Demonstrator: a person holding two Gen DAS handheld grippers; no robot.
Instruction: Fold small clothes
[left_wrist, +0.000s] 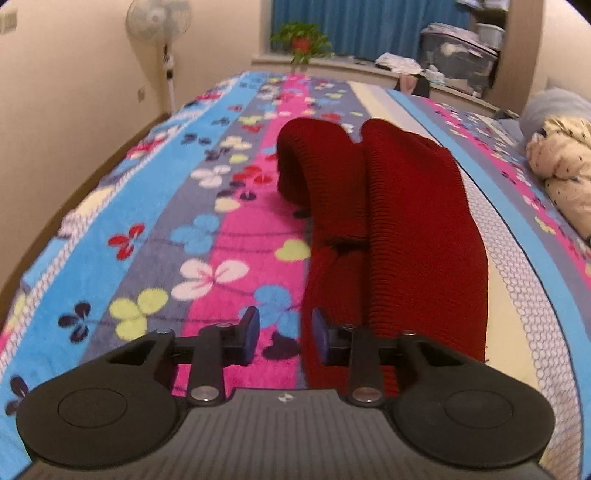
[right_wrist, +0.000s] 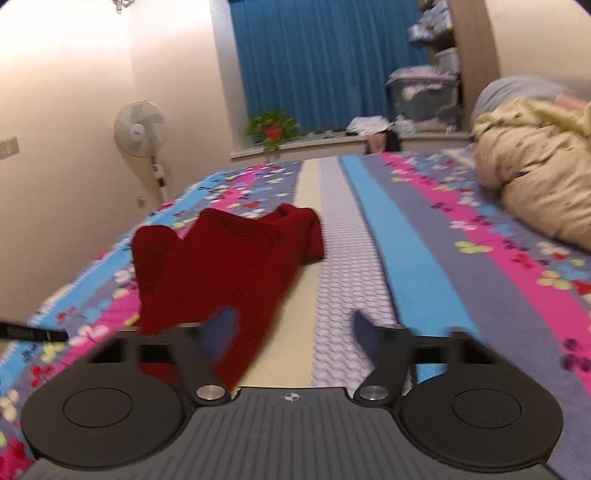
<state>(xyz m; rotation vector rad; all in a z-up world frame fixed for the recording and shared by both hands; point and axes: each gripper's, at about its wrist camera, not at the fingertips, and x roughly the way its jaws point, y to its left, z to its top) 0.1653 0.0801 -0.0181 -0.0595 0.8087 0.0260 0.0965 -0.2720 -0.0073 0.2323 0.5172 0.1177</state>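
Both tools, left tool (left_wrist: 284, 334) and right tool (right_wrist: 293, 332), hover with fingers apart and empty at the red sweater (left_wrist: 399, 229)'s near hem on the bed (left_wrist: 147, 229), seemingly placed to lift that edge.

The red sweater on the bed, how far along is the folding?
Partly done: the red sweater lies on the blanket as a long narrow strip, sleeves seemingly turned in. In hand: nothing yet. The left hand-held gripper and right hand-held gripper sit at its near end, one at each side edge, jaws apart and gripping no cloth. Left: likely folding the strip end to end.
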